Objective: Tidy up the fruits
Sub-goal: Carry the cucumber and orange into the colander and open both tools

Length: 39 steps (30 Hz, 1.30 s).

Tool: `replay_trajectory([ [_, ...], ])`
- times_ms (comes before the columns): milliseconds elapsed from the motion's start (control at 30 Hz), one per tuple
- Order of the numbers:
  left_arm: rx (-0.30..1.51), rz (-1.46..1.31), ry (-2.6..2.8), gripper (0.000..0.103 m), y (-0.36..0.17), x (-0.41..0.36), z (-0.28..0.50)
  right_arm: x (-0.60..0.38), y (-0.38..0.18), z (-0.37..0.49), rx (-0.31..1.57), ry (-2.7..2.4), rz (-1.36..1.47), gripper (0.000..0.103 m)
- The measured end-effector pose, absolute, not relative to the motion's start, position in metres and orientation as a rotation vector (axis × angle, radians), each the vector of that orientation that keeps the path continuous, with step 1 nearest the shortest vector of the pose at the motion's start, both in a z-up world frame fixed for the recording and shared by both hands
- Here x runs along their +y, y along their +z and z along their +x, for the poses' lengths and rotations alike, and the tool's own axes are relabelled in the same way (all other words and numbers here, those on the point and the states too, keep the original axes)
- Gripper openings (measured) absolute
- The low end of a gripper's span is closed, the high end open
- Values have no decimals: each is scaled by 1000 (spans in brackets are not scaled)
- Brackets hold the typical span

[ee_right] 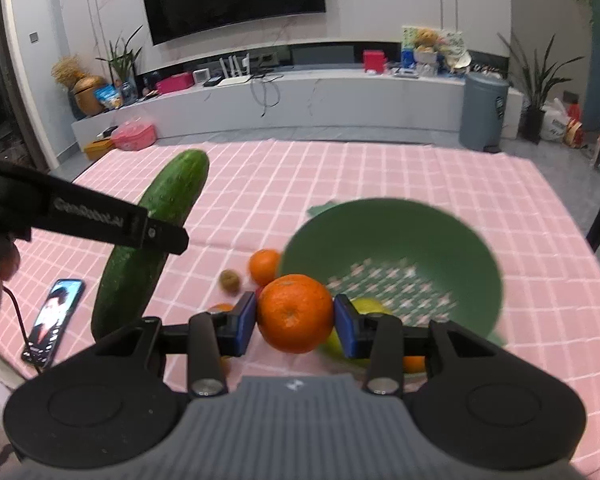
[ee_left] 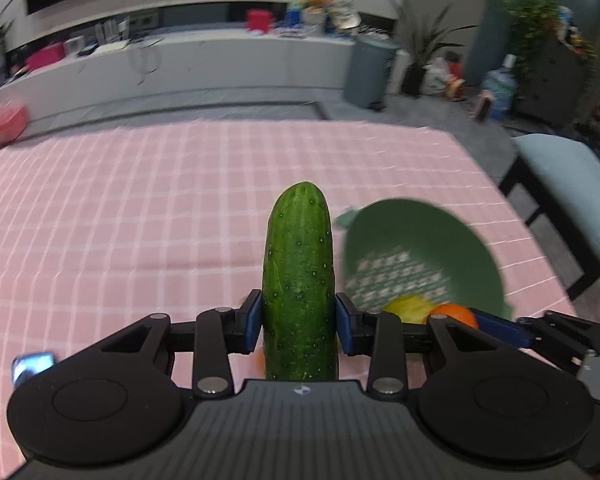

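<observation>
My left gripper (ee_left: 299, 320) is shut on a green cucumber (ee_left: 299, 280) and holds it above the pink checked tablecloth (ee_left: 140, 220); the cucumber (ee_right: 152, 236) also shows at the left of the right wrist view. My right gripper (ee_right: 295, 320) is shut on an orange (ee_right: 295, 312), just left of the green colander bowl (ee_right: 400, 240). The bowl (ee_left: 424, 248) holds a yellow fruit (ee_right: 370, 305). A second orange (ee_right: 264, 266) and a small brown kiwi (ee_right: 230, 280) lie on the cloth left of the bowl.
A phone (ee_right: 54, 320) with a cable lies on the cloth at the left. A chair (ee_left: 572, 200) stands at the table's right side. A grey bin (ee_right: 483, 110) and a TV bench (ee_right: 300, 96) stand beyond the table.
</observation>
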<state>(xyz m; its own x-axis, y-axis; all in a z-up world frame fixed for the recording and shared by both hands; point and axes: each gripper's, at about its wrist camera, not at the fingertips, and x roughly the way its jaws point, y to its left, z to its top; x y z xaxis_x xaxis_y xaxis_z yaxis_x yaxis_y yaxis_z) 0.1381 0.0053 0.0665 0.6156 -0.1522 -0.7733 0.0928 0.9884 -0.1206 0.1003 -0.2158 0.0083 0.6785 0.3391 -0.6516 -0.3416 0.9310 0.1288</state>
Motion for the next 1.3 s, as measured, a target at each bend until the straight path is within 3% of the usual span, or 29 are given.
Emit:
replay_trajectory([
  [267, 798, -17, -240, 42, 71, -56, 176, -249, 17, 132, 707, 304, -44, 39],
  [533, 769, 197, -250, 42, 38, -108, 210, -262, 7, 163, 726, 279, -89, 39],
  [1300, 903, 357, -335, 42, -34, -128, 230, -255, -56, 221, 896, 292, -189, 39],
])
